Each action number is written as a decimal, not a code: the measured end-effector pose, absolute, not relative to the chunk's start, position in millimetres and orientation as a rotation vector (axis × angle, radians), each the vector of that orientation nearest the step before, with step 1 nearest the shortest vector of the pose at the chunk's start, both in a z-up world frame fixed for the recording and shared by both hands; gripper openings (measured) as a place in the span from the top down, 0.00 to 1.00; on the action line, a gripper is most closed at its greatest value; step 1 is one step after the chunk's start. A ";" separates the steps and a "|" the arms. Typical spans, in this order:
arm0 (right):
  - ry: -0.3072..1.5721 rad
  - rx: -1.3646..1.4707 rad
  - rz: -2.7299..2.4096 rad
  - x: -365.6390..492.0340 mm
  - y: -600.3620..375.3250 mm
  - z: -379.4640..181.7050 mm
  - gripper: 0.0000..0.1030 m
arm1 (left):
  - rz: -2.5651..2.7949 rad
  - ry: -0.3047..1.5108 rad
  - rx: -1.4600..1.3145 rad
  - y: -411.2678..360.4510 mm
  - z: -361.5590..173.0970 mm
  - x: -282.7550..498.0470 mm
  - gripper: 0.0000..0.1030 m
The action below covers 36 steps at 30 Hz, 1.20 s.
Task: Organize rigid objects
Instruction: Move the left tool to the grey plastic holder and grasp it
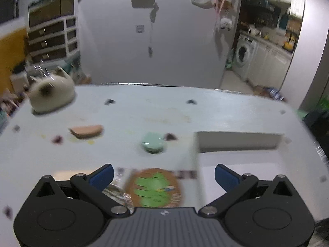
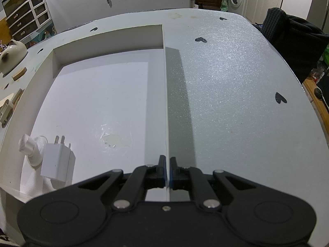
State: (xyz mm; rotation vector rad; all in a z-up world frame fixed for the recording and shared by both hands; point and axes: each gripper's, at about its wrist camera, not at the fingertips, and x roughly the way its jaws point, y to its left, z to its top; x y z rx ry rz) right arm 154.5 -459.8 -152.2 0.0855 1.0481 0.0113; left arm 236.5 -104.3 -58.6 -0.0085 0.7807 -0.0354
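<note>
Right wrist: right tool (image 2: 167,171) clamped on thin white tray (image 2: 165,94) wall; boxy plug adapter (image 2: 57,161) prongs point far edge. Left tool (image 1: 164,175) apart over round cork coaster (image 1: 154,187).

My left gripper (image 1: 164,175) gapes wide above a blurred round green-and-brown object (image 1: 154,187); beyond lies a mint disc (image 1: 153,143) on the table (image 1: 226,115).

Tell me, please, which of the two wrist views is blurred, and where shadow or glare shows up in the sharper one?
Left wrist view: motion-blurred throughout; the cat-shaped pot and mint round item are smeared, only the left gripper looks crisp. Right wrist view: sharp; the white box wall casts a dark shadow band onto the table, which sparkles with speckled glare; straight edges bow from fisheye distortion.
</note>
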 end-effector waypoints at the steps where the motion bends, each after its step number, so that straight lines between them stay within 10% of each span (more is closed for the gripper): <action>1: 1.048 0.087 0.011 154.5 -459.9 -152.2 0.95 | -0.036 0.784 0.022 -99.4 -62.1 238.6 0.00; 9: 1.045 0.099 0.012 154.0 -460.7 -153.1 0.95 | -0.075 0.900 0.199 -62.5 -108.4 255.2 0.01; 19: 1.041 0.109 0.010 153.2 -462.1 -154.1 0.95 | -0.089 1.024 0.172 -33.1 -146.4 264.9 0.38; 36: 1.040 0.109 0.011 152.9 -462.8 -154.4 0.95 | -0.041 1.045 -0.035 -21.0 -148.1 272.3 0.52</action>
